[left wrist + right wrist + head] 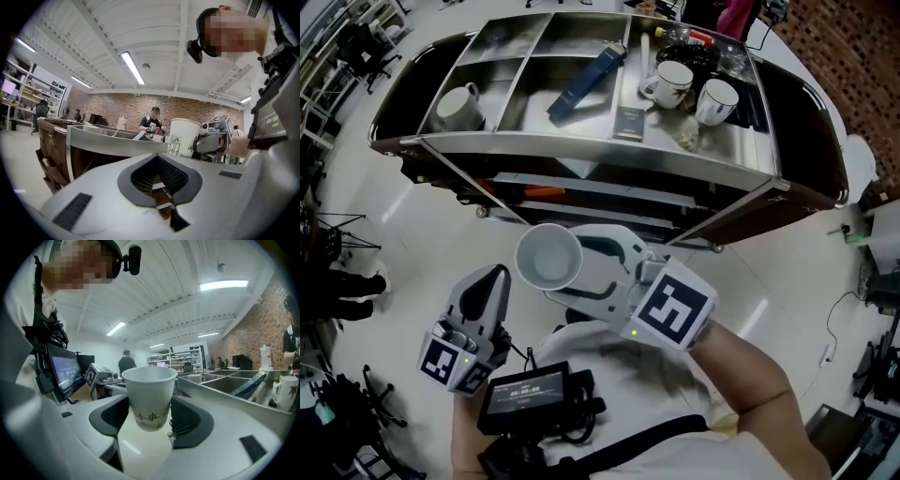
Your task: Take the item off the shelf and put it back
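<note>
Right, the paper cup [548, 258] is off the shelf [600, 150], held upright with its empty mouth facing up, out in the air just in front of the shelf's near edge, with the pale floor [787, 281] below it. The right claw [149, 404] has it. In the right gripper view both dark pads [185, 420] press on the lower half of the cup, one from each side, so the jaws stand fairly wide around it and the rim rides clear above them. The left claw [158, 161] is down beside it, nearer the person. Its jaws are drawn together with nothing between them, and the cup shows well apart from its tip.

Out on the shelf top, a pale mug [457, 106] stands alone in the compartment by the left edge. A long blue box [586, 82] lies slanted across the middle compartment, one end propped up on a divider. A small dark packet [630, 122] lies just right of it, towards the near edge. Two white mugs [670, 82] stand close together in the right section, handles out. Behind them some glassware [694, 47] crowds the far right corner, too jumbled to sort out. A small screen [530, 394] hangs at the person's chest, and in the left gripper view someone [152, 123] stands beyond the shelf's far side
</note>
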Available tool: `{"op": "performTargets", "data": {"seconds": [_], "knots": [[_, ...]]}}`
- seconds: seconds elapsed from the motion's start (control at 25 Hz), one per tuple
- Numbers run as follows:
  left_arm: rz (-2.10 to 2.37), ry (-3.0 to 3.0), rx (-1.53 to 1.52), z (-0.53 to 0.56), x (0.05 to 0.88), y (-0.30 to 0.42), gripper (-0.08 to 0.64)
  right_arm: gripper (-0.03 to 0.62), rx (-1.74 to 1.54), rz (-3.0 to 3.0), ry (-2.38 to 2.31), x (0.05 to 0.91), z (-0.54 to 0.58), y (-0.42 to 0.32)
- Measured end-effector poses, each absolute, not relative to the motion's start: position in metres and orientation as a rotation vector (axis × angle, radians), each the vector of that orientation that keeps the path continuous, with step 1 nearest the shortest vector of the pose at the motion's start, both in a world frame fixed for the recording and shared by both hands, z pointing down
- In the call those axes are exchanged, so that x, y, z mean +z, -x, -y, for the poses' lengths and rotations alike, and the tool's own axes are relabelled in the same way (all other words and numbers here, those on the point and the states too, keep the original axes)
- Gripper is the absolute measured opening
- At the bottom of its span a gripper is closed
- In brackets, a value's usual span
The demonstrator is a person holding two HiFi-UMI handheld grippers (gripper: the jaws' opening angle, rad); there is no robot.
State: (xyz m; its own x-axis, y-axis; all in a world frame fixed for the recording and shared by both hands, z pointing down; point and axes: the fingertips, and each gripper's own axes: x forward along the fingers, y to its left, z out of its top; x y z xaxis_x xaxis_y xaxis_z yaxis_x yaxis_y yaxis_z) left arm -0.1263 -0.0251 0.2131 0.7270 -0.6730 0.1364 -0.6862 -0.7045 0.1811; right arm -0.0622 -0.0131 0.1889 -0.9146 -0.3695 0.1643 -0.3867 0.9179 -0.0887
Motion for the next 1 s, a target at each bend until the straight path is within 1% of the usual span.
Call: {"op": "performTargets", "data": {"seconds": [0.16,0.36,0.8,1.0], "knots": [[1.072,-2.756,0.064,0.025,0.199,0.122,0.008,0.265,0.136,2.932,-0.582,0.181,0.011,0.060],[1.083,-2.758,0.049,0.025,0.195,0.121,0.006,0.265,0.201,2.911,-0.610,0.189,0.013,0.056],[1.108,-2.733,0.034,0.024,0.194,0.124,0.005,0.265,0.224,2.934,-0.580,0.188,0.011,0.060],[1.030,-2.774,-0.057,0.019,0.183,0.117,0.005,0.265,0.242,2.935,-0.583,0.190,0.012,0.057]]}}
